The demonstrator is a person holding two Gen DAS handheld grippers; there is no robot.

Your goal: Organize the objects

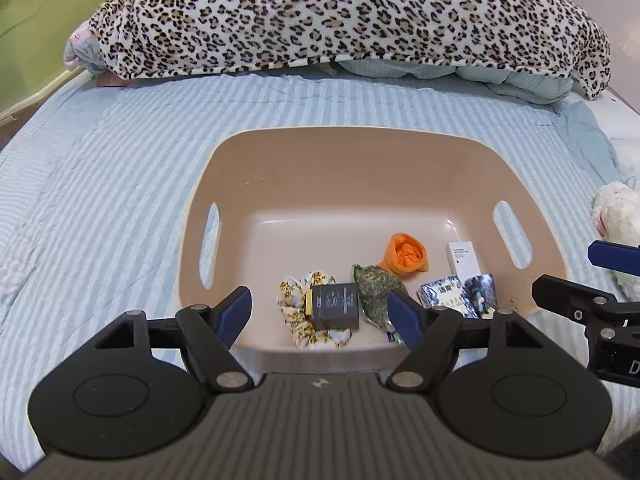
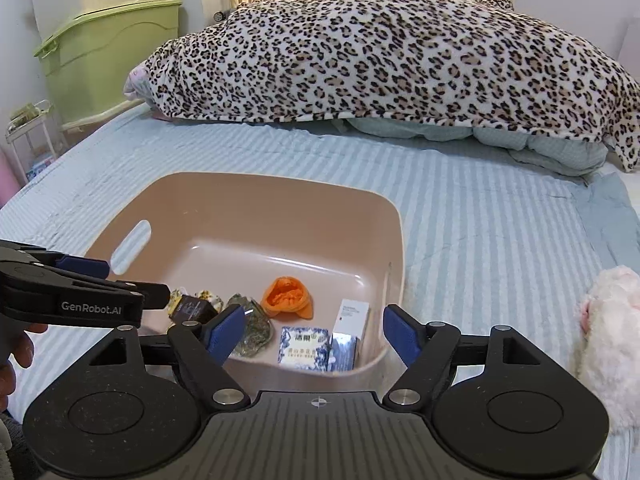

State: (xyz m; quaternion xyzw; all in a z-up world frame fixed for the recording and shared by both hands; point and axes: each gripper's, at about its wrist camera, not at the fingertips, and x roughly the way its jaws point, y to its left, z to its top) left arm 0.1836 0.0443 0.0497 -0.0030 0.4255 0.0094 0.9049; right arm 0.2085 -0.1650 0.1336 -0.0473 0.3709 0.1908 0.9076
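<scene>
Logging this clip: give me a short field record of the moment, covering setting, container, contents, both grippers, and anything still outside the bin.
setting: bed with blue striped quilt, leopard blanket at the far end
container: beige bin on the quilt
contents: floral scrunchie under a dark box, green pouch, orange cloth, white box, blue-and-white packet, foil packet
left gripper: open, empty, over the bin's near edge
right gripper: open, empty
outside bin: white plush toy, on the quilt to the bin's right
</scene>
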